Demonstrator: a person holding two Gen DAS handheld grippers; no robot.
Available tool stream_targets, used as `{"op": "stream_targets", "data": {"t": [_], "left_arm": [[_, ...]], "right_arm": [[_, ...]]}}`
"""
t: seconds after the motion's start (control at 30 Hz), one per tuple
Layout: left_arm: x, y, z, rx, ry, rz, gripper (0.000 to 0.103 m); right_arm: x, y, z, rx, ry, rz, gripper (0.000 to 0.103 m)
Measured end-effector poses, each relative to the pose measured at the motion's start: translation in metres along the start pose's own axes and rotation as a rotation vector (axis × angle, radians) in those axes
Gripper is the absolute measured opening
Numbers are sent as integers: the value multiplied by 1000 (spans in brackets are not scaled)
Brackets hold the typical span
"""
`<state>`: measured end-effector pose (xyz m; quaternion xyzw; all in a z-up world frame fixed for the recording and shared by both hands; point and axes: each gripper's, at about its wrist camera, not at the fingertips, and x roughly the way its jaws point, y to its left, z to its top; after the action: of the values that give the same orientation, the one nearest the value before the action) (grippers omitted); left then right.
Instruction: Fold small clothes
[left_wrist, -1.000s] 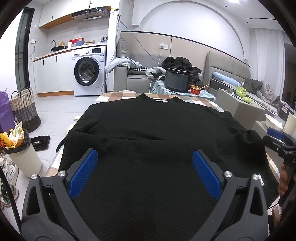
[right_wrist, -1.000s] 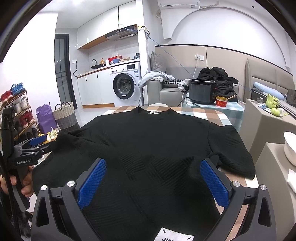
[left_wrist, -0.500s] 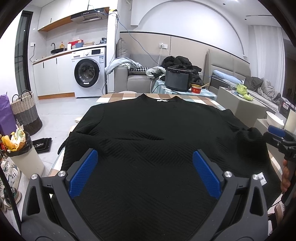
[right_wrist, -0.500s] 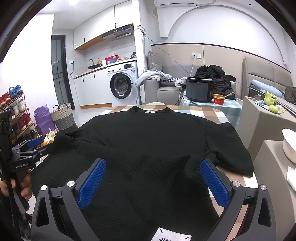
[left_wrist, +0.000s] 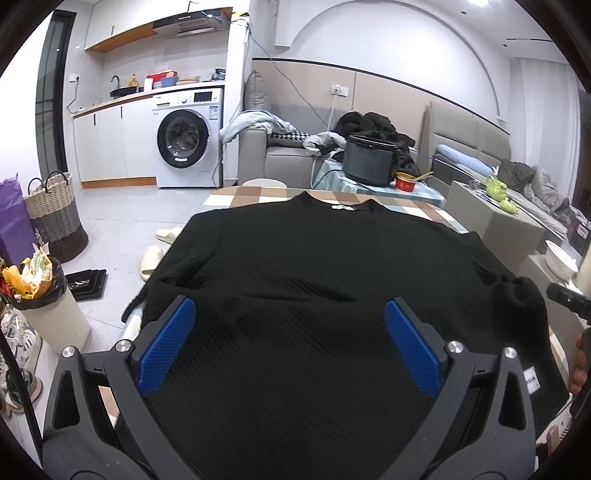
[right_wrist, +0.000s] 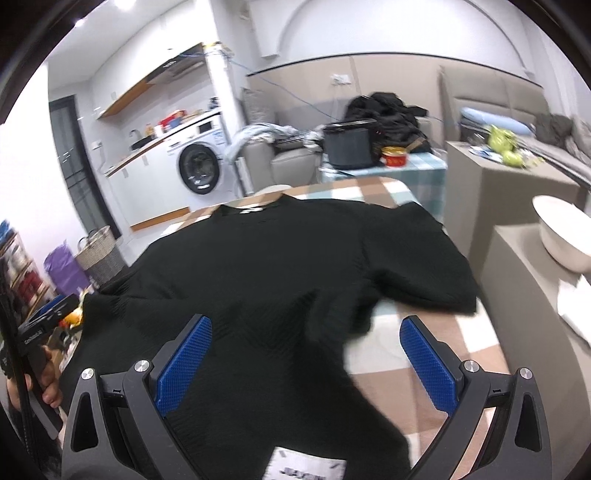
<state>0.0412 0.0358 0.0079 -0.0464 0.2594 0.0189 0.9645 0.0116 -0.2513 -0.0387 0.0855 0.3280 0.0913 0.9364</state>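
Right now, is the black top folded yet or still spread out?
Spread out, unfolded. The black top lies flat across the checked table, collar at the far edge, both sleeves out to the sides.

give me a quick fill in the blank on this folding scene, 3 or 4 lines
1. The garment spread on the checked table is a ____ sweater.
2. The left gripper and right gripper both have their jaws ____.
3. The pads on each gripper are coloured ____.
4. The appliance with a round door is a ____ machine.

Missing words: black; open; blue; washing
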Motion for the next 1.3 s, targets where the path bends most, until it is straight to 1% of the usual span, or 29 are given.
{"op": "stream_targets", "data": {"t": [0.17, 0.2, 0.3, 0.43, 0.53, 0.6, 0.7, 0.73, 0.77, 0.83, 0.9, 0.97, 1.1, 1.13, 1.17, 1.2, 1.23, 1.27, 1.3], "left_arm": [[15, 8, 10, -6, 12, 13, 102], [19, 9, 11, -4, 16, 10, 102], [32, 8, 16, 1, 30, 3, 102], [48, 8, 20, 10, 47, -2, 102], [61, 10, 24, 9, 63, 4, 102], [69, 13, 26, 2, 68, 16, 102], [81, 21, 29, -16, 78, 32, 102], [85, 23, 30, -21, 82, 36, 102], [91, 25, 31, -24, 85, 39, 102], [97, 29, 33, -27, 90, 43, 102], [104, 29, 35, -22, 92, 54, 102], [110, 29, 37, -14, 94, 61, 102], [123, 30, 41, -19, 110, 63, 102], [127, 30, 42, -19, 112, 65, 102], [130, 29, 43, -18, 113, 66, 102], [134, 29, 43, -20, 114, 67, 102], [135, 30, 43, -22, 116, 67, 102], [139, 31, 44, -25, 120, 66, 102], [140, 30, 44, -26, 121, 66, 102]], "right_arm": [[5, -35, 3, 118, 39, -49, 103], [7, -41, 3, 139, 49, -57, 101], [13, -53, 6, 153, 70, -73, 93], [18, -65, 11, 174, 83, -120, 93], [25, -82, 13, 228, 102, -145, 91], [33, -96, 15, 292, 124, -141, 84], [46, -118, 15, 401, 160, -120, 78], [49, -123, 16, 422, 168, -122, 77], [53, -129, 16, 452, 173, -118, 73], [61, -138, 16, 509, 190, -105, 72], [69, -148, 17, 567, 206, -97, 66], [76, -154, 19, 588, 215, -114, 66], [88, -160, 29, 598, 196, -153, 62], [89, -161, 30, 601, 193, -165, 59], [91, -162, 32, 602, 191, -185, 50], [95, -163, 35, 602, 192, -213, 36], [98, -165, 36, 605, 195, -236, 29], [101, -167, 38, 611, 197, -250, 20], [102, -168, 39, 621, 192, -253, 15]]}}
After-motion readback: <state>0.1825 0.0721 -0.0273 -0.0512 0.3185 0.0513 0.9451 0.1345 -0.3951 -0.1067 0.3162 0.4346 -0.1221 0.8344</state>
